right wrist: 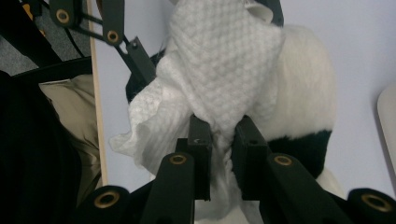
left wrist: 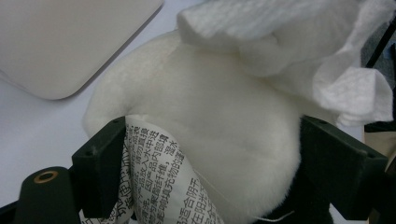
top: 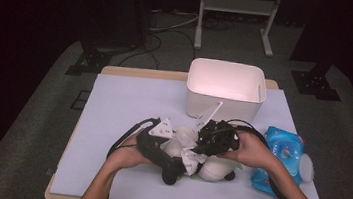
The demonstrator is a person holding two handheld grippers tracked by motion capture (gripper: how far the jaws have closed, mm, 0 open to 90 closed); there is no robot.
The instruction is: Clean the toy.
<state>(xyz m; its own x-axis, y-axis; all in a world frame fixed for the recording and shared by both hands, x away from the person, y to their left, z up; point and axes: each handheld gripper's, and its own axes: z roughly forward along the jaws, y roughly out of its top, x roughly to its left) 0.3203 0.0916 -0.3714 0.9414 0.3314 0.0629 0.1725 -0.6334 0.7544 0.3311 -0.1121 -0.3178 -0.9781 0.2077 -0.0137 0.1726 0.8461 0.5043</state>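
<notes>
Plush toy (left wrist: pixel 205 130): soft, rounded, white fleece body with black patches, lying on the table near the front edge, between the two hands and in front of the white bin.
Sewn-in label (left wrist: pixel 154 182): thin white fabric tag printed with black characters, hanging from the toy's side against the left gripper's jaw.
Wipe (right wrist: pixel 219 60): white, quilted, dimpled sheet, crumpled and draped over the toy's top, loose edges hanging free.
Left gripper (left wrist: pixel 210 172): jaws spread wide, one on each side of the toy's body, pads pressing into the fleece so it is clasped.
Right gripper (right wrist: pixel 222 140): jaws drawn nearly together, pinching a gathered fold of the wipe between the pads; the wipe lies against the toy.
Table (top: pixel 124 98): flat, covered in a smooth pale lilac sheet, wooden edge showing.
Bin (top: pixel 226 87): white plastic, rectangular with rounded corners, open on top, behind the toy.
Wipes pack (top: pixel 284 152): soft blue packet, glossy and crinkled, just right of the right hand.
</notes>
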